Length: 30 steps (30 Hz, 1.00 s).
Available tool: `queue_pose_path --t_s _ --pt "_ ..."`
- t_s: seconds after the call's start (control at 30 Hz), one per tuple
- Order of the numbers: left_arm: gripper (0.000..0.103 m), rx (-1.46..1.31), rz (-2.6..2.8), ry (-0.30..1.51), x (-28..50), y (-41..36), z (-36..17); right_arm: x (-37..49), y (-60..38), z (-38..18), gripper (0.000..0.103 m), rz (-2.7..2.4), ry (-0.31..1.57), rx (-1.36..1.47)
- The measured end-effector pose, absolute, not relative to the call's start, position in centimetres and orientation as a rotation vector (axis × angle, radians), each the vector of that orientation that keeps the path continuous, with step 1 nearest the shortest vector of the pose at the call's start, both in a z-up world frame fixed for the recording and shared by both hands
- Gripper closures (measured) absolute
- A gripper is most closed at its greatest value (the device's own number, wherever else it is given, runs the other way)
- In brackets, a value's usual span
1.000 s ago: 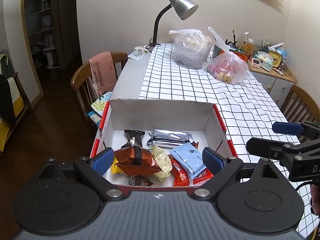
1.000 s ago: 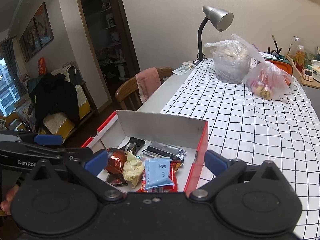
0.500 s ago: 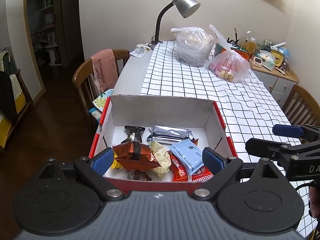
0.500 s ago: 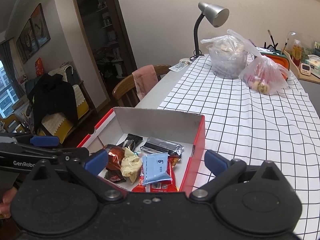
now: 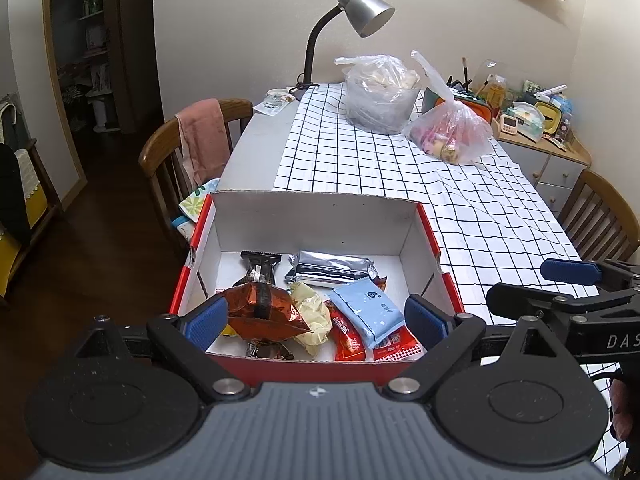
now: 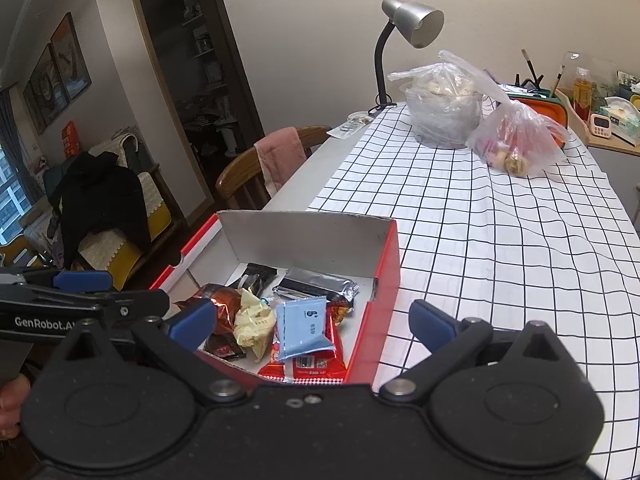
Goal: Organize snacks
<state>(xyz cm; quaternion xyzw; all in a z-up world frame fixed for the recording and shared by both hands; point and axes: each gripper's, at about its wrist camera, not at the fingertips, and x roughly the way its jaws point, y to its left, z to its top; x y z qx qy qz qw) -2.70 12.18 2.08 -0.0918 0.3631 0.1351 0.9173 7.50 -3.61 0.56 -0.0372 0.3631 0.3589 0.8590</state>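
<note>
**Both grippers wide over the snack box: choose one packet and go in cleanly**

Your left gripper (image 5: 316, 318) hangs wide apart and empty just above the near wall of the red box (image 5: 430, 236). Your right gripper (image 6: 312, 318) is equally wide and empty, with its right finger out over the checked cloth (image 6: 500, 240). The snacks lie piled straight ahead and below your fingers: the copper bag (image 5: 260, 310), cream wrapper (image 5: 310, 312), blue packet (image 5: 368, 308) and silver packet (image 5: 332, 268).

The loose pile looks likely to shift, so take the topmost packet. The blue one seems easiest. Come down square and close across its narrow width.

The left view shows the box's whole floor; the right view hides its right part behind the red wall, but shows your left hand (image 6: 12, 404).
</note>
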Motion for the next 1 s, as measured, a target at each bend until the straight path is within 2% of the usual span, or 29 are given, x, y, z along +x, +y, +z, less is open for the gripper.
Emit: queue_pose_path --t_s 1.0 --pt "0.007 -0.200 0.255 0.764 -2.4 11.7 1.5 7.5 -4.8 -0.3 0.000 0.704 0.799 -0.071"
